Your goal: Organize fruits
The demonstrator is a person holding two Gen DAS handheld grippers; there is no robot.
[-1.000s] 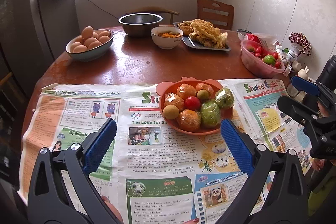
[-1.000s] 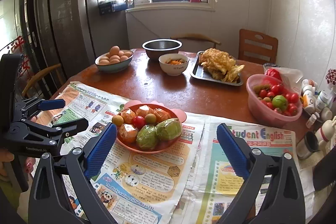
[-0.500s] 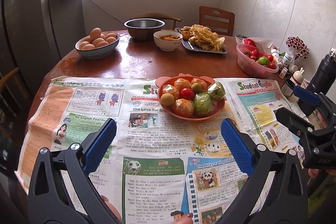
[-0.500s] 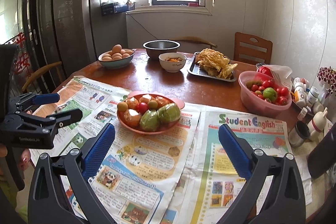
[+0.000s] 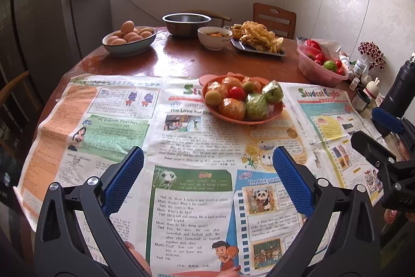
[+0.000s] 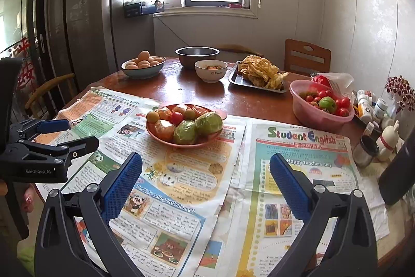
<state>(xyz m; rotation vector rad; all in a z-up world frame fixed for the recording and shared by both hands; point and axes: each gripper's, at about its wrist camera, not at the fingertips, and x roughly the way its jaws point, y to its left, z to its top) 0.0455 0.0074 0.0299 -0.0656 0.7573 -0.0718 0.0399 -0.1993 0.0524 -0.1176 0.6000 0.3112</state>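
An orange plate [image 5: 275, 114] [image 6: 155, 133] on the newspaper holds several wrapped oranges, two wrapped green fruits [image 5: 255, 107] [image 6: 184, 132], a red tomato [image 5: 236, 92] [image 6: 177, 117] and small yellow-brown fruits. A pink bowl [image 5: 315, 70] [image 6: 315, 116] with red tomatoes and a green fruit stands at the right. My left gripper [image 5: 207, 181] is open and empty, well short of the plate. My right gripper [image 6: 206, 181] is open and empty too, back from the plate. Each gripper shows at the edge of the other's view.
Newspaper sheets [image 5: 109, 121] [image 6: 301, 162] cover the near half of the round wooden table. At the back stand a bowl of eggs [image 5: 129, 39], a steel bowl [image 5: 186, 22], a white bowl [image 5: 214, 36] and a tray of fried food [image 5: 256, 39]. Small bottles [image 6: 368, 108] and a dark flask [image 5: 398, 85] crowd the right edge.
Both grippers have pulled back and up from the plate, which now sits farther off in both views. Their jaws stay open.
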